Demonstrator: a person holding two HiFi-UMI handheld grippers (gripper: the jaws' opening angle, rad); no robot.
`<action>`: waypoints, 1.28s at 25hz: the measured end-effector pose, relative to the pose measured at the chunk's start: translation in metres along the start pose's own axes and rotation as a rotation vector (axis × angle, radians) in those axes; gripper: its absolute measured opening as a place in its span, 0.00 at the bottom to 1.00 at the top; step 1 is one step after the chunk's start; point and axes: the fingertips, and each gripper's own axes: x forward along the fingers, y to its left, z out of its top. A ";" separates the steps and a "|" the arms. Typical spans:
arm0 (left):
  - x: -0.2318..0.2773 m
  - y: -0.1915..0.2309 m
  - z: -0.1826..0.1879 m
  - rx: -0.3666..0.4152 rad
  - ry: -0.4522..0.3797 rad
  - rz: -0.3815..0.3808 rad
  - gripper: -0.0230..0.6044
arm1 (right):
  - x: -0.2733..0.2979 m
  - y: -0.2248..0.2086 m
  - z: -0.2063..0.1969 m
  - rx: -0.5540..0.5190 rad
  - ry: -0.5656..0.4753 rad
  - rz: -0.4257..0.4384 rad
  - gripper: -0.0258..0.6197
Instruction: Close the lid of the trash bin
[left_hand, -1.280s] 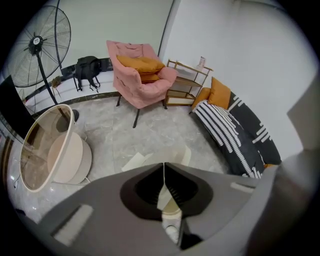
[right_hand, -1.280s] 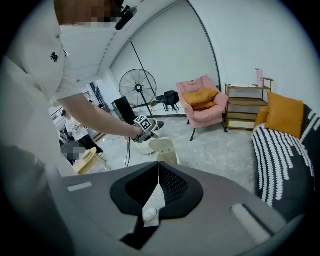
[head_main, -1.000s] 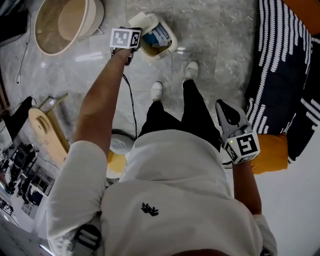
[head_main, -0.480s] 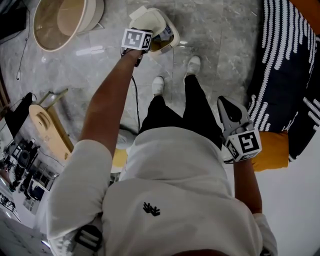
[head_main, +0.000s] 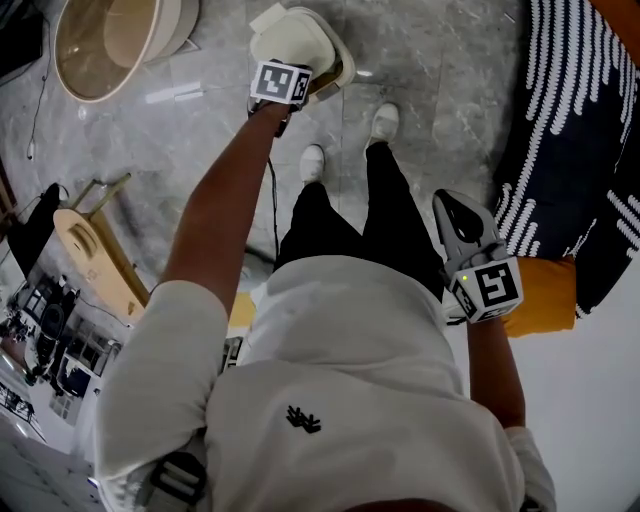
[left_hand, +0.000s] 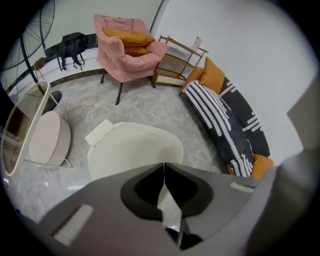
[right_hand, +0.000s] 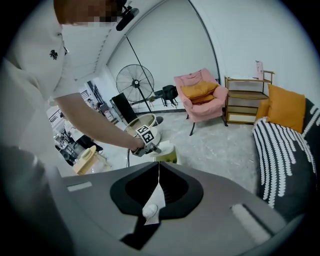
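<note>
two grippers are in view, both with jaws pressed together and nothing between them. we are reaching the left gripper (left_hand: 164, 167) out and down on a straight arm to the trash bin (right_hand: 167, 157), which is standing on the grey marble floor (head_main: 430, 100) just ahead of our white shoes (head_main: 313, 160). the gripper's closed tips are sitting over the near edge of the cream lid (left_hand: 135, 147); we cannot tell whether they are touching it. the lid is lying down flat over the bin with its hinge tab pointing away from us. in the head view only a thin yellowish sliver is showing under the rim beside the gripper.

we are holding the right gripper (right_hand: 158, 165) low at our right side, well apart from the bin and pointing toward it across the floor.

a round beige tub (head_main: 110, 40) is standing to the left of the bin. a pink armchair (left_hand: 130, 52) with an orange cushion on it is standing beyond the bin. a black-and-white striped blanket (left_hand: 220, 115) is lying along a dark sofa to the right. a floor fan (right_hand: 135, 80) is standing at the far wall.
</note>
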 end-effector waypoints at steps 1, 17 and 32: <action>0.004 -0.001 -0.002 -0.001 0.005 -0.003 0.13 | 0.000 -0.002 -0.001 0.001 0.003 0.001 0.05; 0.068 -0.009 -0.038 -0.031 0.073 -0.018 0.13 | 0.013 -0.029 -0.032 0.021 0.084 0.023 0.04; 0.122 0.000 -0.056 -0.029 0.109 0.007 0.13 | 0.025 -0.058 -0.064 0.065 0.130 0.034 0.04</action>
